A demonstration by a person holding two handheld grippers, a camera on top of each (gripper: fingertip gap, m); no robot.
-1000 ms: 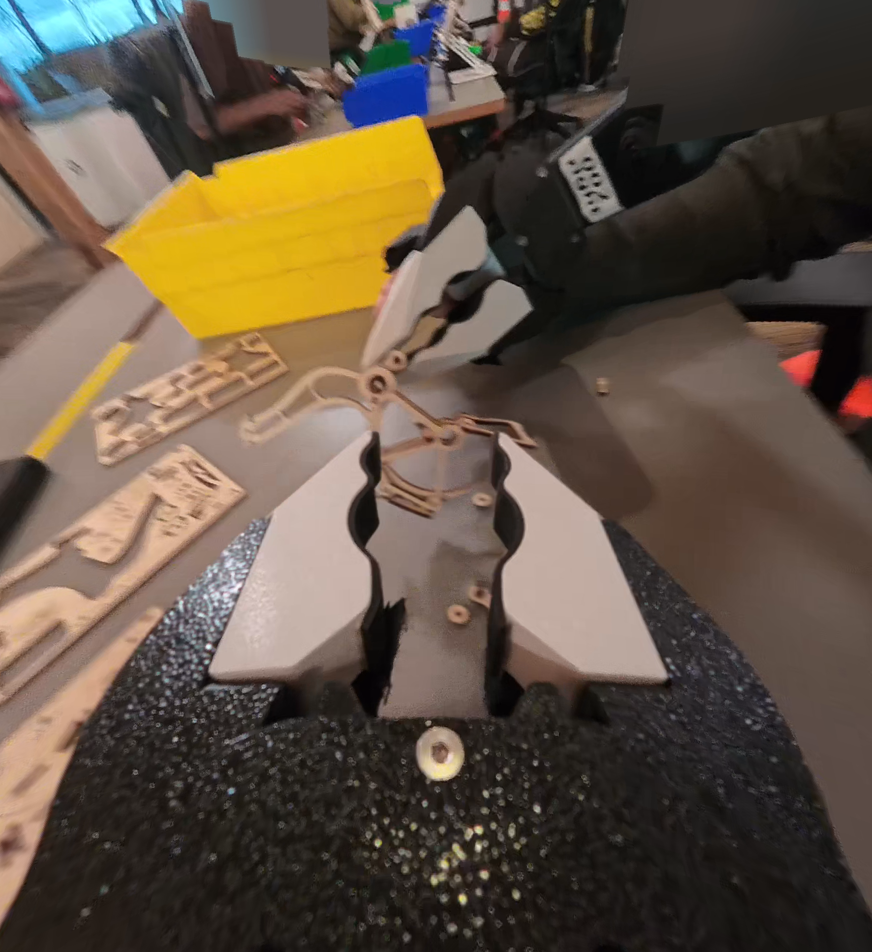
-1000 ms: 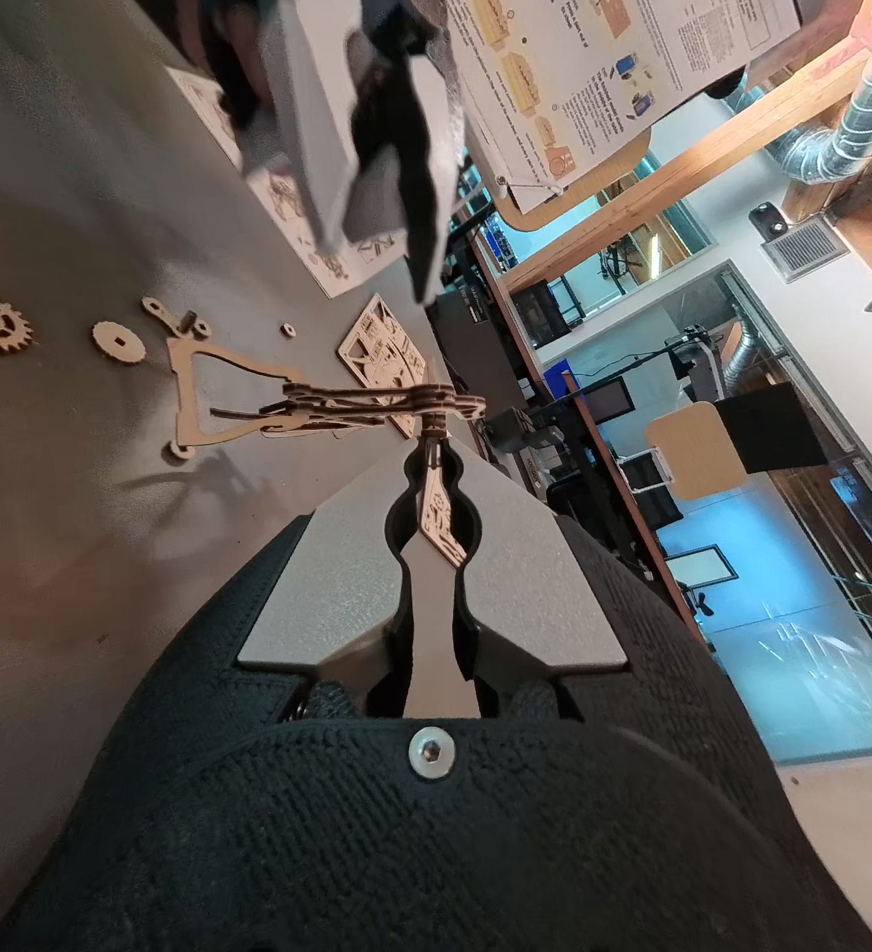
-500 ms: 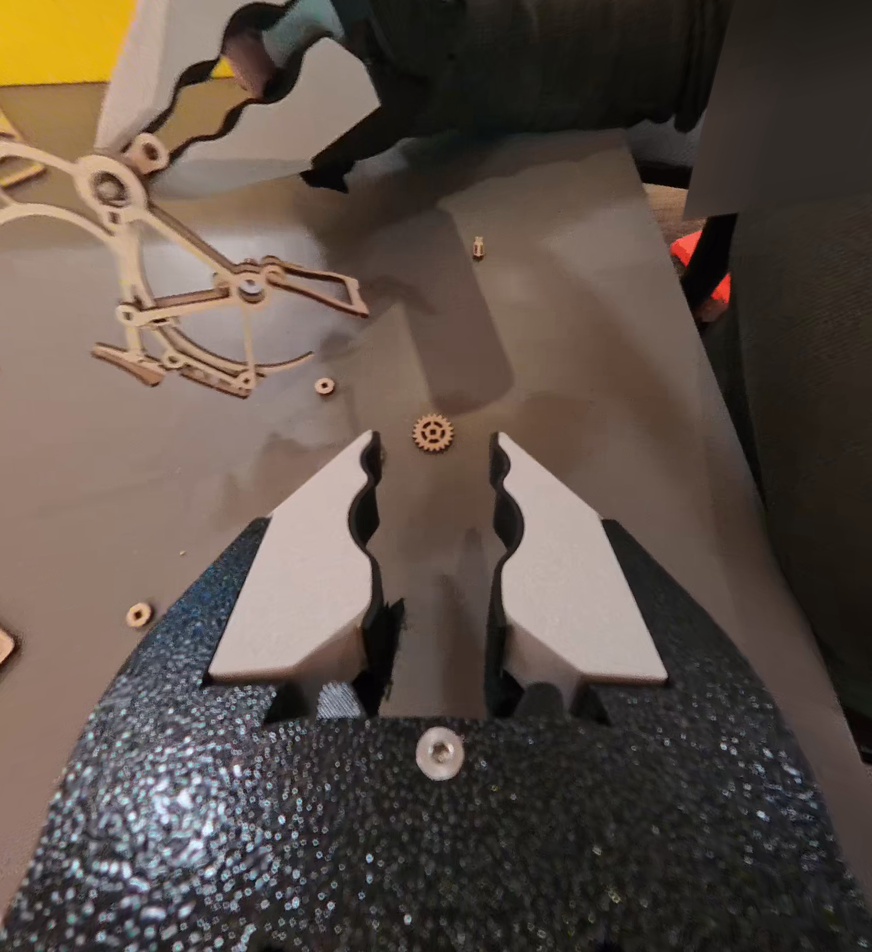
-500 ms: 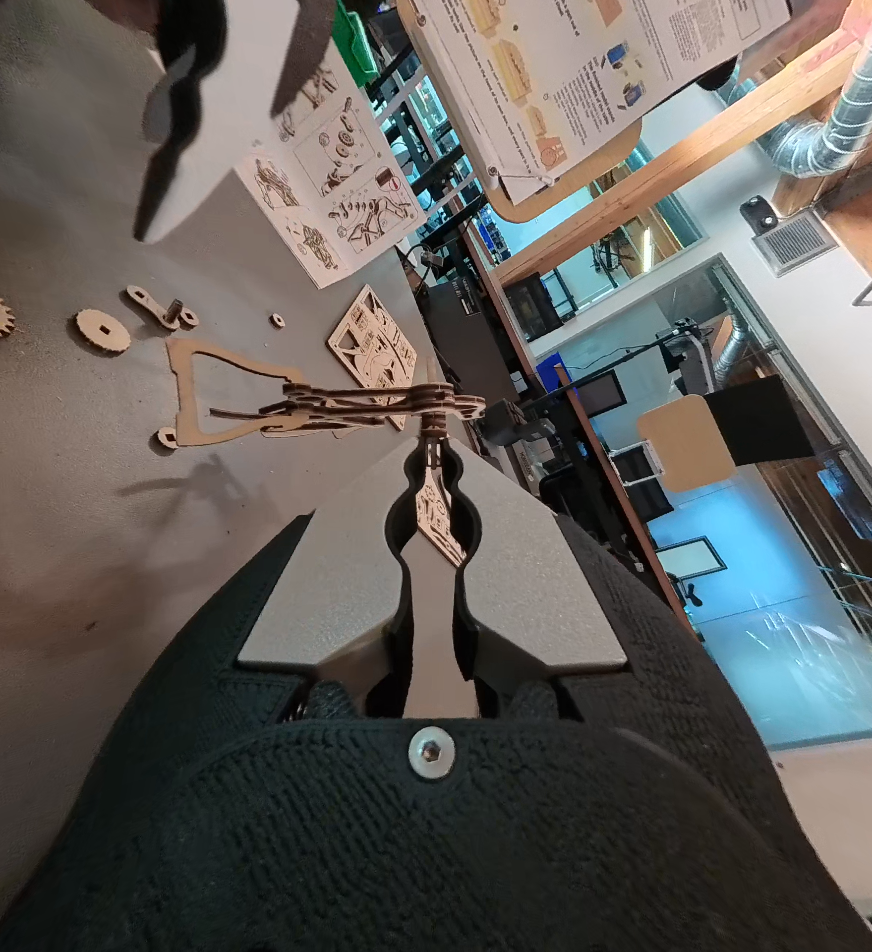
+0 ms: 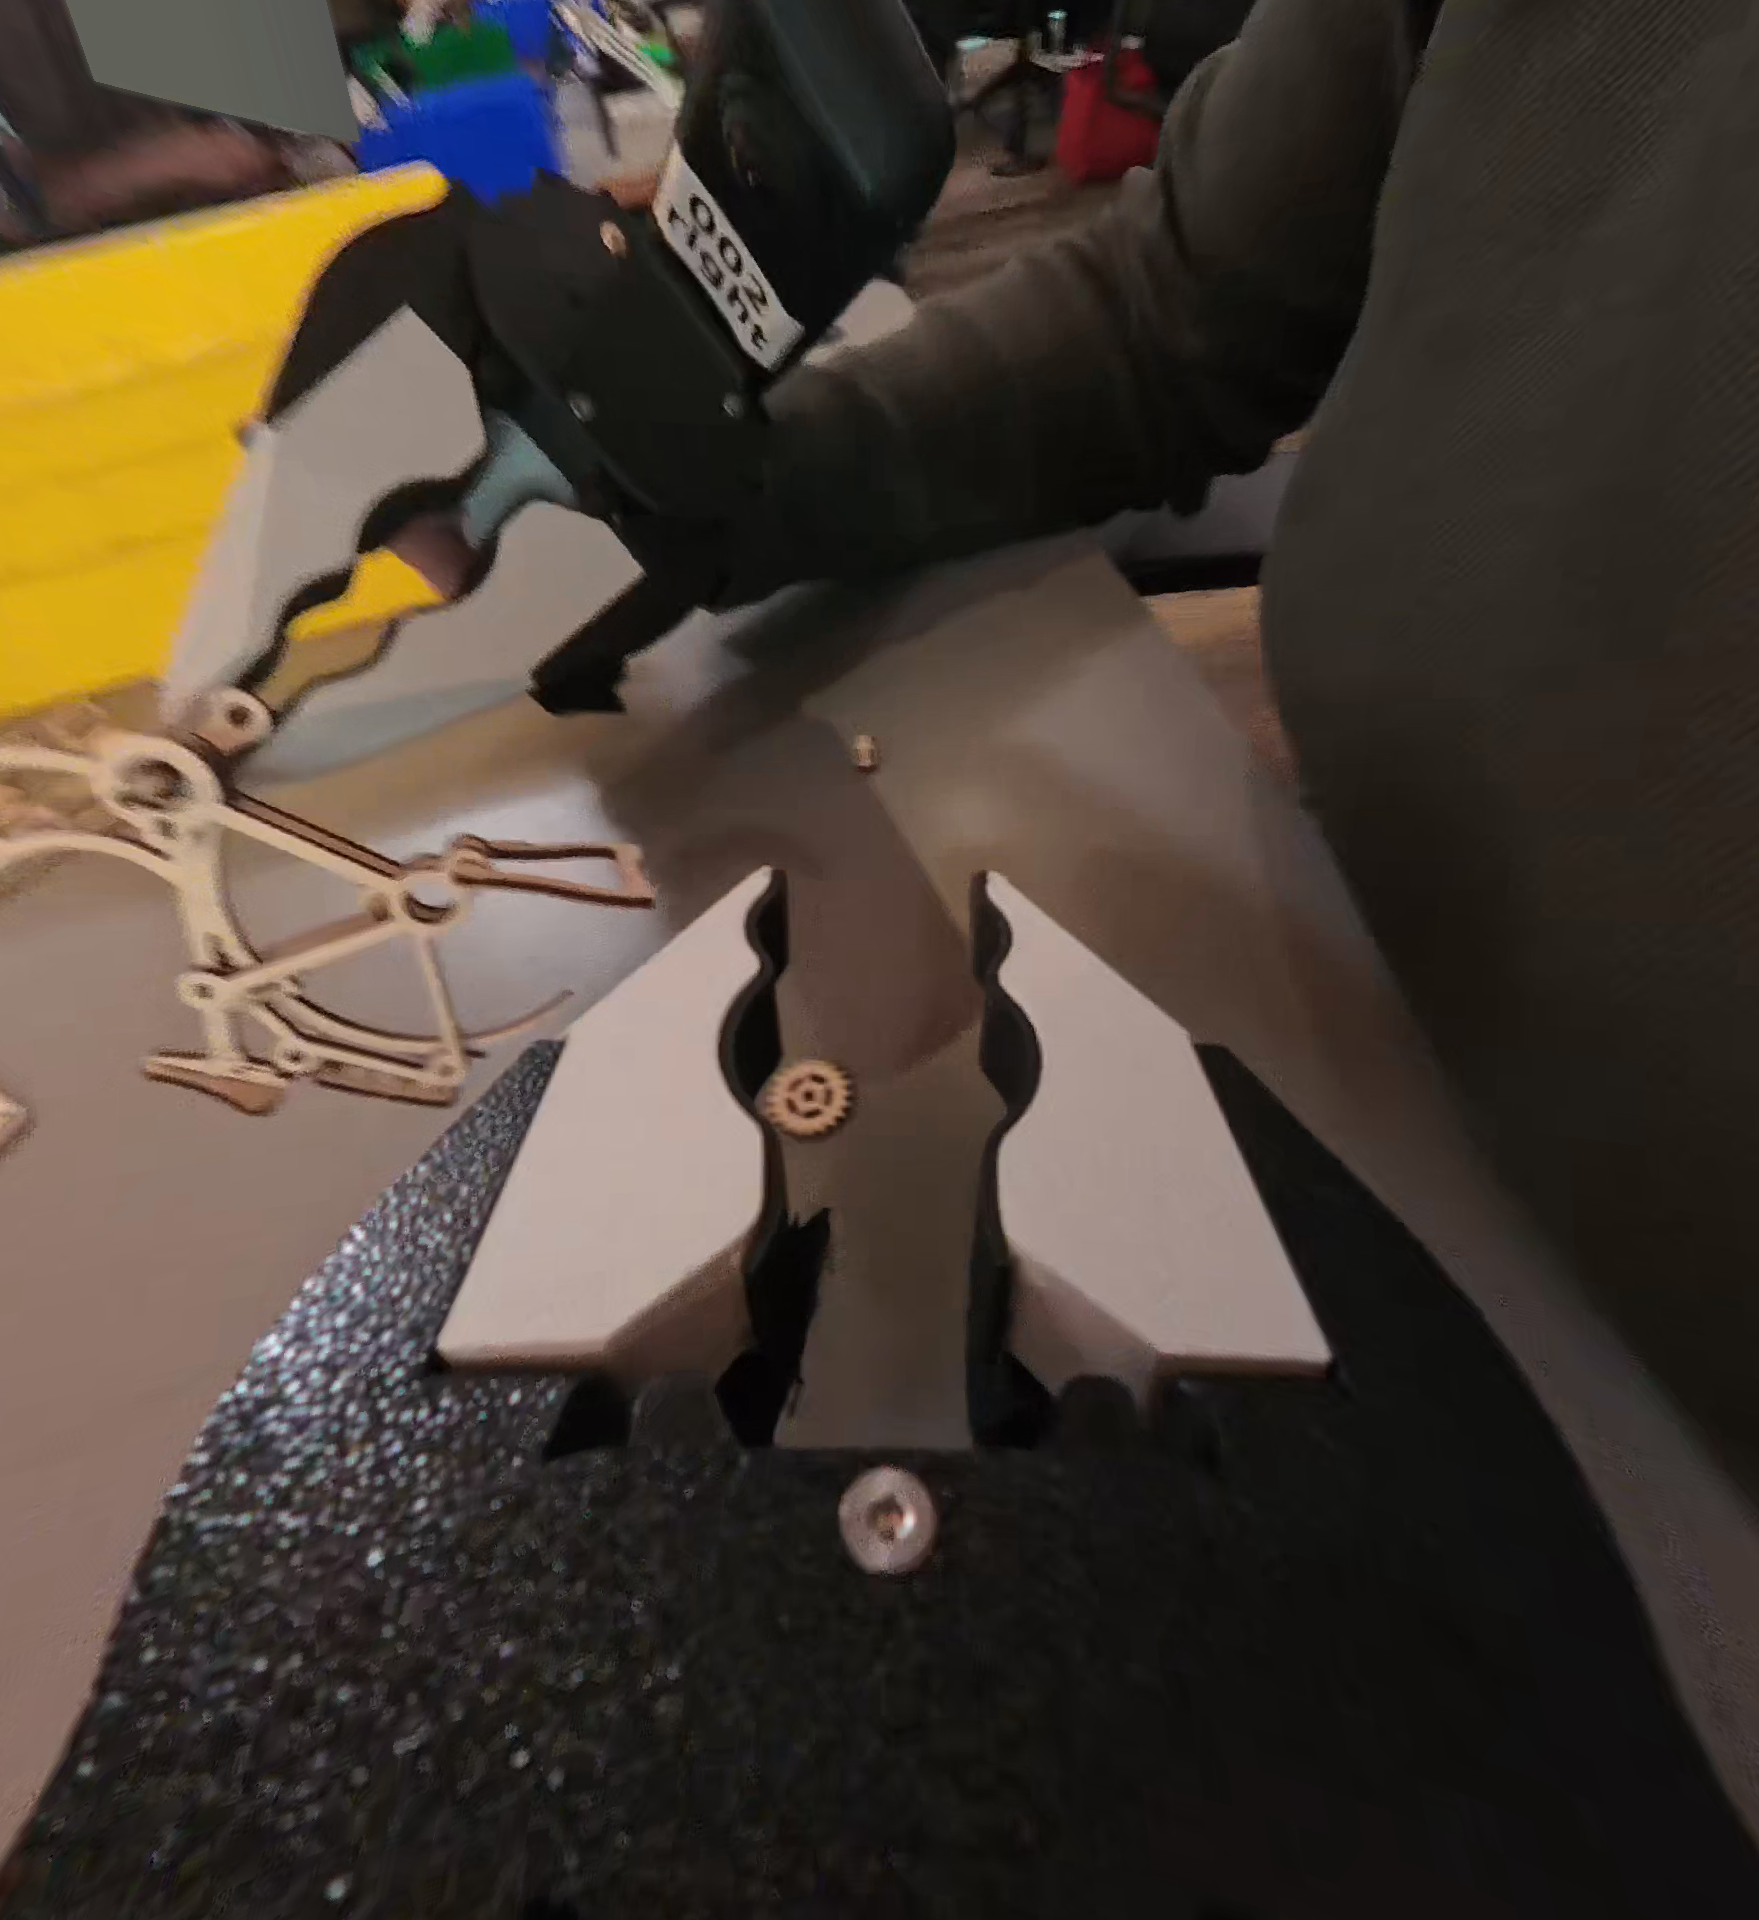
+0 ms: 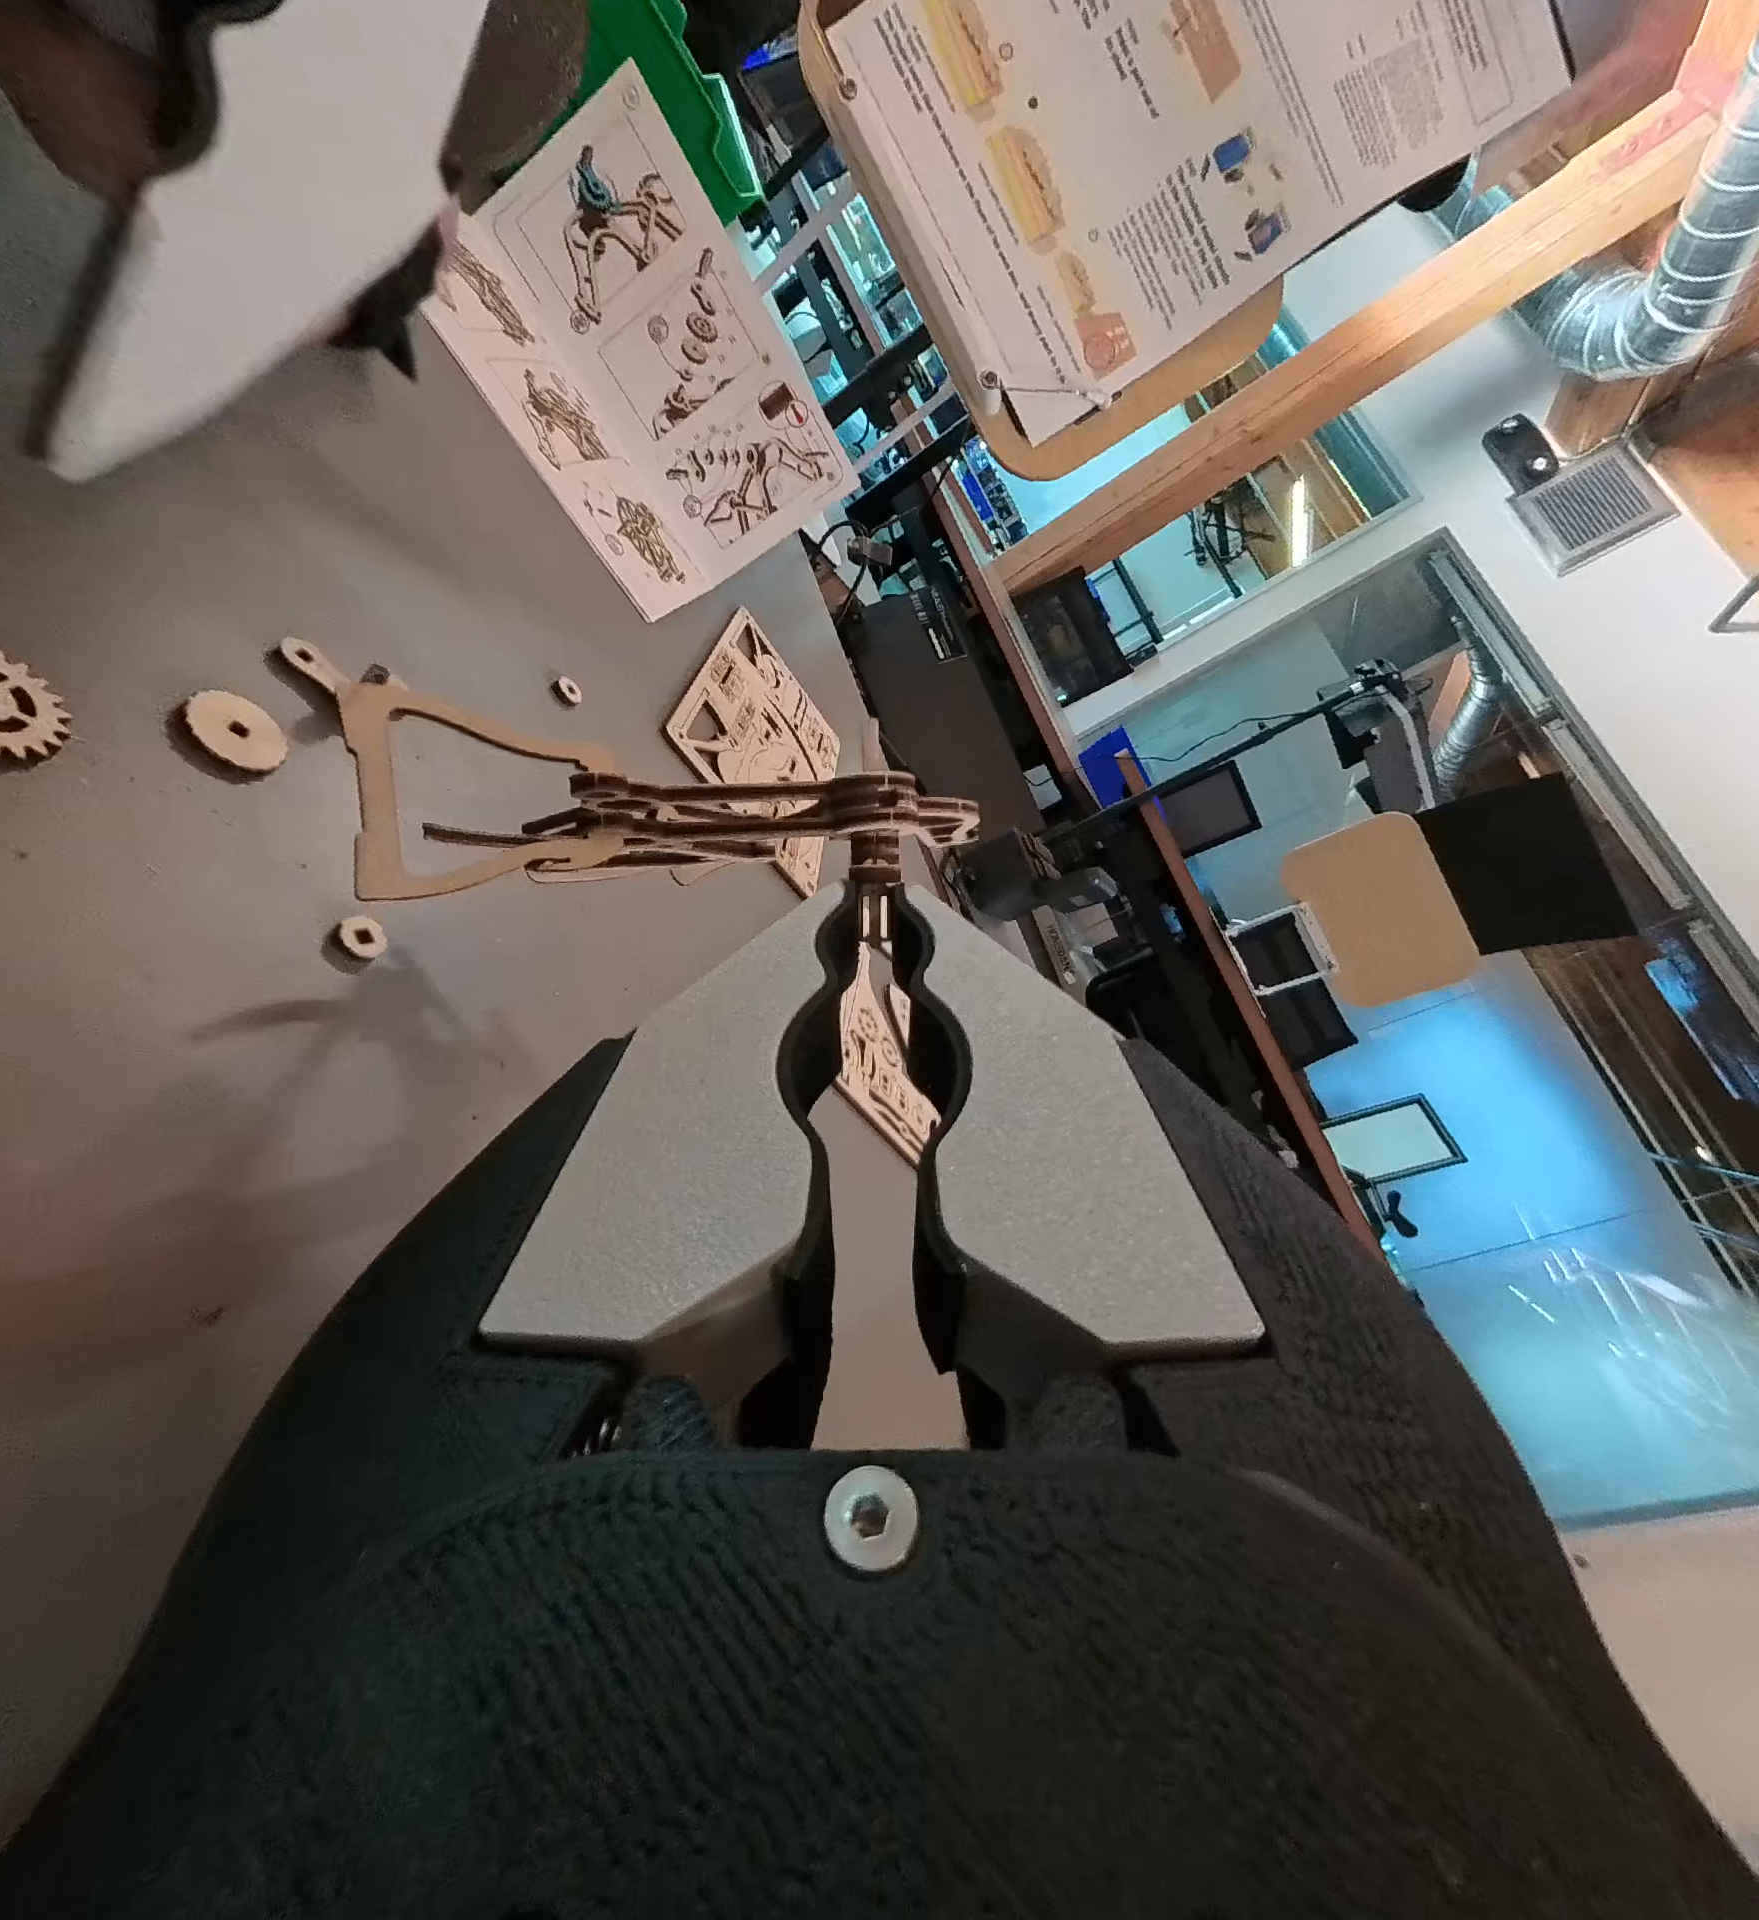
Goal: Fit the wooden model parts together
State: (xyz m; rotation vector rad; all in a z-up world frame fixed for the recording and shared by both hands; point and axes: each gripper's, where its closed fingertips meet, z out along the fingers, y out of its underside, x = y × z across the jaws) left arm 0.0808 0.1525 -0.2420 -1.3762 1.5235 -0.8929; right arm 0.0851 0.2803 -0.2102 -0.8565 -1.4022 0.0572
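The left gripper (image 5: pixel 875 904) hangs open over a small gear (image 5: pixel 807 1098) on the bench (image 5: pixel 179 1195). The right gripper (image 6: pixel 877 902) pinches the wooden model (image 6: pixel 709 821).

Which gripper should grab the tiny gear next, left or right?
Probably the left. The left gripper is open and empty, with the little gear lying between its jaws. The right gripper is busy, shut on the wooden model.
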